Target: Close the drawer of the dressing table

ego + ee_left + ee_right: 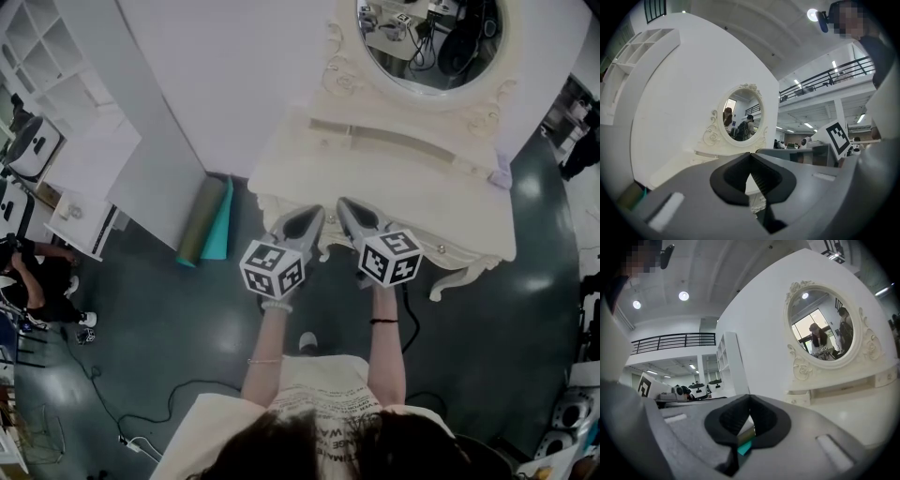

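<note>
The cream dressing table [394, 178] with its oval mirror [427, 37] stands against the white wall. Both grippers point level at its front edge, side by side. My left gripper [307, 221] is shut with nothing between its jaws; in the left gripper view [750, 157] the pads meet in front of the mirror [740, 112]. My right gripper [347, 212] is also shut and empty, and the right gripper view [749, 400] looks over the tabletop [862, 418]. The drawer front sits behind the gripper tips and is hidden. One small knob [441, 248] shows on the front apron to the right.
A green and a teal rolled mat [208, 225] lean by the white partition, left of the table. White shelving [56, 56] stands far left, and a person [28, 277] sits there. A cable [141, 412] runs across the dark floor. The table's curved leg [450, 281] is at the right.
</note>
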The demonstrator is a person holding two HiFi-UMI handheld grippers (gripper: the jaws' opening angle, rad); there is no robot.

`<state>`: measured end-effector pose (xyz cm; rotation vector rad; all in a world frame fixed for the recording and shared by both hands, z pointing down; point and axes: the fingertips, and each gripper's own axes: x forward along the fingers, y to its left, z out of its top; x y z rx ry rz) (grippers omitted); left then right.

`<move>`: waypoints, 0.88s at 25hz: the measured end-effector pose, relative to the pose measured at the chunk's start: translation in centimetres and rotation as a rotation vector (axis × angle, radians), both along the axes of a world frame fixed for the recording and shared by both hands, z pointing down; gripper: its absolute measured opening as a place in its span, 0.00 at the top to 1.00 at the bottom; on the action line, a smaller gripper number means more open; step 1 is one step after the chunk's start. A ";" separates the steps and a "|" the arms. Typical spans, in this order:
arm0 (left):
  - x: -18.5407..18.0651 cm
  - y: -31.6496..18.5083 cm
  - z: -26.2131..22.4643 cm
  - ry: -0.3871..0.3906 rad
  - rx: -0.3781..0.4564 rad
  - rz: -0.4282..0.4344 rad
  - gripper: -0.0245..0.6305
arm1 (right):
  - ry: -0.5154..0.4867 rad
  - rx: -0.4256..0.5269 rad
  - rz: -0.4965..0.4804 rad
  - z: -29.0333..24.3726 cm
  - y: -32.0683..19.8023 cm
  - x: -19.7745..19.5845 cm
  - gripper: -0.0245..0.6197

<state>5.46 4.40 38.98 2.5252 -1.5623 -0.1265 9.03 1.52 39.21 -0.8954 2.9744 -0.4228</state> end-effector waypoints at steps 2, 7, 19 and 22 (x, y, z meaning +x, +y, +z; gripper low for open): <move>-0.6 -0.7 0.2 0.003 -0.001 0.003 0.96 | 0.003 -0.002 0.000 0.2 -0.7 -0.7 0.96; -1.9 -2.1 0.5 0.006 -0.005 0.014 0.96 | 0.011 0.005 0.007 0.3 -2.0 -2.2 0.96; -4.3 -4.2 1.5 0.014 -0.016 0.047 0.96 | 0.021 -0.011 0.035 1.5 -4.0 -4.4 0.96; -4.6 -4.4 2.0 0.019 -0.023 0.053 0.96 | 0.027 -0.017 0.035 2.1 -4.3 -4.8 0.96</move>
